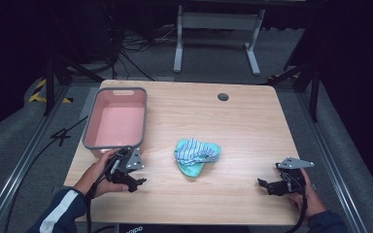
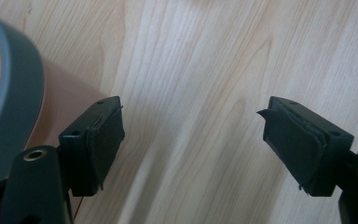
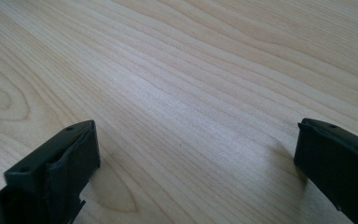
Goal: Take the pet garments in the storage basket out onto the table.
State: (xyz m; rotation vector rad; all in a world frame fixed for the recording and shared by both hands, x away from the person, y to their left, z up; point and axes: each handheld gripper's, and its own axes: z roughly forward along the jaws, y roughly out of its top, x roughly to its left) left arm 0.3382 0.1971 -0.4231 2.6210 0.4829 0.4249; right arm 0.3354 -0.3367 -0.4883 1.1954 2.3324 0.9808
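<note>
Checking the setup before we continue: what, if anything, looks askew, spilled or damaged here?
Little stands out. The striped blue-and-white cloth lies crumpled mid-table on a teal cloth, and the pink plastic tub with grey rim overhangs the wooden table at its left edge.

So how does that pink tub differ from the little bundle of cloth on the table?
The pink tub is a stiff, boxy container with a grey rim, standing open and empty; the cloth bundle is soft, crumpled and shapeless. The pink tub is one plain colour inside, while the cloth bundle mixes teal with blue and white stripes. The pink tub sits at the table's left edge, the cloth bundle near its middle. Both rest on the wooden table, untouched.
</note>
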